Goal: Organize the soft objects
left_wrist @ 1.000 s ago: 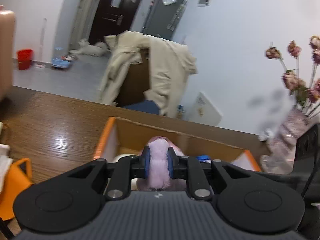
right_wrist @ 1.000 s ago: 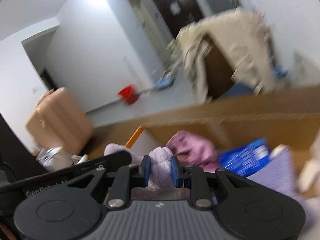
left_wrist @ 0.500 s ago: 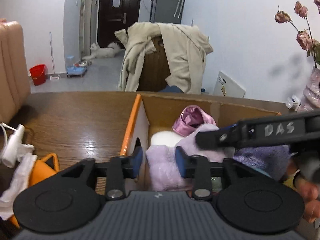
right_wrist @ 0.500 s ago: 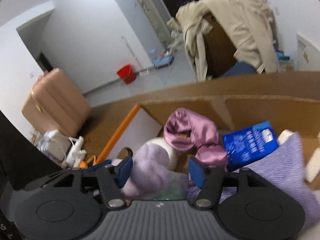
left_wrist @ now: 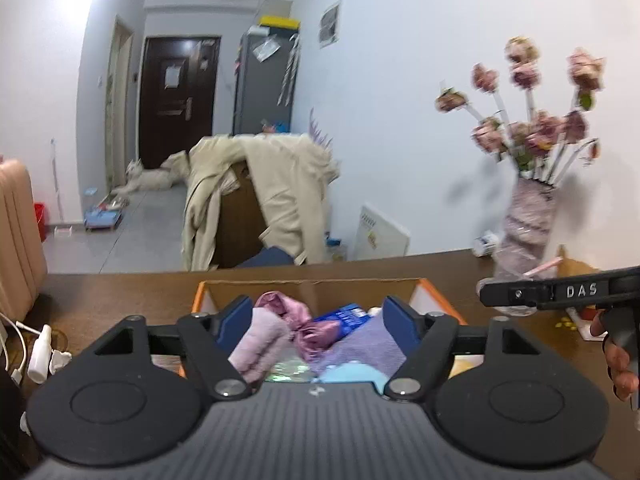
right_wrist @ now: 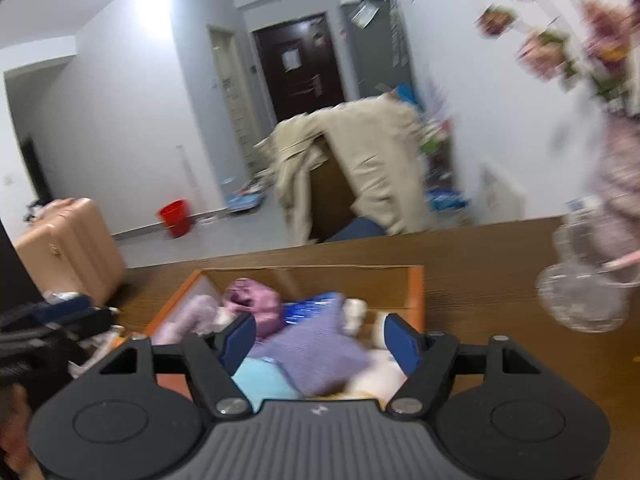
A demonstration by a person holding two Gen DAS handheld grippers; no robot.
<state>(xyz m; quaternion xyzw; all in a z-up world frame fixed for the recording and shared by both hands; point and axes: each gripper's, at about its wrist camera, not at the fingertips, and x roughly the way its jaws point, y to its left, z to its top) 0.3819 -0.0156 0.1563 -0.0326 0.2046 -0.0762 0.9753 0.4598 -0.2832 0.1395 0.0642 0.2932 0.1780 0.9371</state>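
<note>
Soft objects (left_wrist: pixel 320 340) piled inside cardboard box (left_wrist: pixel 312 286); left gripper (left_wrist: pixel 318 316) spread wide, holding nothing; right gripper (right_wrist: pixel 318 336) likewise, above box.

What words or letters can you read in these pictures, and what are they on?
"DAS": white letters on the black bar of the right gripper, seen from the left wrist camera.
Blue packet in the cardboard box: print too small to read.
Paper on the dark door: too blurred to read.
</note>
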